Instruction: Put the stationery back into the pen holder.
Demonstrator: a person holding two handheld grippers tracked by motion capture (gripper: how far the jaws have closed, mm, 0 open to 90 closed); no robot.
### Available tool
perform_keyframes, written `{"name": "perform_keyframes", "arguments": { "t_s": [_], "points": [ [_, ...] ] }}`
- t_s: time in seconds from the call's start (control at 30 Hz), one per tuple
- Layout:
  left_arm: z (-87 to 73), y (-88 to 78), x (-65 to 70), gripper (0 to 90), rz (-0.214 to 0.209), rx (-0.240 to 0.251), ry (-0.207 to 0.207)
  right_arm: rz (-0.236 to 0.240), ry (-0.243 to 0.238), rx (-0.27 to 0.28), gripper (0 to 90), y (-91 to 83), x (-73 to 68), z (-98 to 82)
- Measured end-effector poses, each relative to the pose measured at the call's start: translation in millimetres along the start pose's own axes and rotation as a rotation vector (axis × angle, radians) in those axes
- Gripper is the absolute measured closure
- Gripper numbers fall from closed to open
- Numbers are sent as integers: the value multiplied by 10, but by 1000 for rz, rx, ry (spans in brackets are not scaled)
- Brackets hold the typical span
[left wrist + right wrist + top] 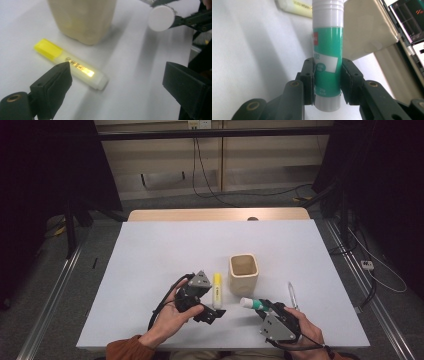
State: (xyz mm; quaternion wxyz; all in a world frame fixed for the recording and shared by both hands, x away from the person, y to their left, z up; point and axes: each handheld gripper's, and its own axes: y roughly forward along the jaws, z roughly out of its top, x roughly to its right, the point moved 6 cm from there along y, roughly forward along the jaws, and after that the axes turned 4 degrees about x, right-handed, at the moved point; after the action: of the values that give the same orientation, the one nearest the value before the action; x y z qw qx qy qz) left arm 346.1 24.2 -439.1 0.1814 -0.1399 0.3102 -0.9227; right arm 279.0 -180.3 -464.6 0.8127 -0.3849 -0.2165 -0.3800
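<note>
A green and white glue stick is clamped between the jaws of my right gripper, its white cap end pointing toward a beige square cup. In the high view the right gripper holds the glue stick just in front of the cup. A yellow highlighter lies flat on the white table beside the cup. My left gripper hangs open just over the highlighter's near end. From above, the left gripper sits at the near end of the highlighter.
A clear pen lies on the table to the right of the cup, beside the right hand. The glue stick's round white cap faces the left gripper's camera. Cables and dark stands surround the table.
</note>
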Motion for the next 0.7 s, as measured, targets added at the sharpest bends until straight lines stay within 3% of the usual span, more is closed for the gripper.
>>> {"name": "perform_keyframes", "arguments": {
  "t_s": [0.13,0.23,0.27,0.53,0.6,0.7],
  "points": [
    [-72,-62,-83,71,50,25,8,10,83,27,672,-18,65,8],
    [-118,-126,-133,71,77,67,-12,17,148,42,673,-29,111,3],
    [-135,-156,-153,71,67,75,-17,20,167,46,672,-34,124,1],
    [-255,-376,-366,71,190,178,-31,34,329,79,672,-70,272,-8],
    [-306,-426,-401,71,211,174,-16,39,359,86,672,-81,306,-5],
    [-416,-497,-469,71,214,179,-58,42,397,99,672,-100,353,3]
  ]
}}
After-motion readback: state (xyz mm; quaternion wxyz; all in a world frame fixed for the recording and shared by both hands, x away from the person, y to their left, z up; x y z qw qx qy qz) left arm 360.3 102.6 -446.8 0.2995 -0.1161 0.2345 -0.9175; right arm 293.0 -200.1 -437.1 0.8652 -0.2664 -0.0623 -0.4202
